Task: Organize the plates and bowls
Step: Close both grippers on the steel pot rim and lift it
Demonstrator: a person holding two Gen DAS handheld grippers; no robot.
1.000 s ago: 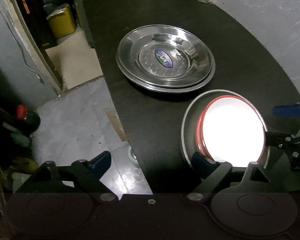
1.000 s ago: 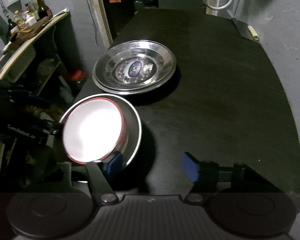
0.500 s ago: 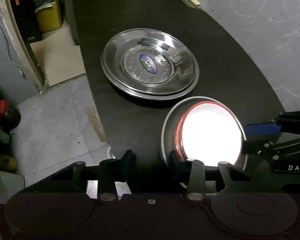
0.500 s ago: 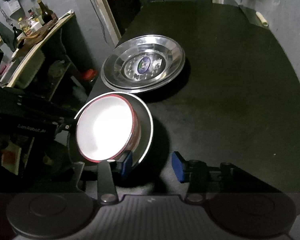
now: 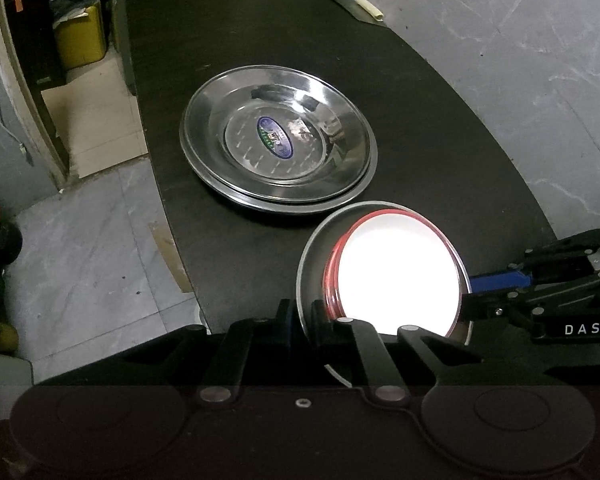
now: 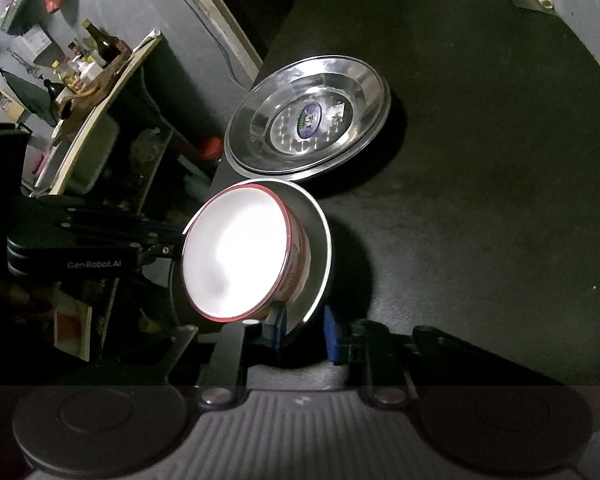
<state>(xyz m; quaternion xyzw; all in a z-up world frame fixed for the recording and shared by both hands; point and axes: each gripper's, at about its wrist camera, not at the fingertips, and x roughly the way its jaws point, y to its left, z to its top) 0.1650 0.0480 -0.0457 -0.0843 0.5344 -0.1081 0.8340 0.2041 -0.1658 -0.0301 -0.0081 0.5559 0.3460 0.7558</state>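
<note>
A small steel plate [image 5: 312, 256] carries a red-rimmed white bowl [image 5: 396, 276] and is held tilted above the black table [image 5: 228, 60]. My left gripper [image 5: 302, 316] is shut on the plate's near rim. My right gripper [image 6: 302, 330] is shut on the plate's [image 6: 320, 252] other rim, with the bowl [image 6: 236, 256] leaning left. Two stacked large steel plates [image 5: 278, 144] lie on the table just beyond; they also show in the right wrist view [image 6: 308, 116].
A knife [image 5: 352, 2] lies at the table's far edge. The table's left edge drops to a tiled floor [image 5: 88, 240] with a yellow box [image 5: 80, 36]. A cluttered shelf with bottles [image 6: 88, 60] stands left of the table.
Both grippers have closed onto the small plate's rim from opposite sides. The plate with the bowl has lifted and tilted.
</note>
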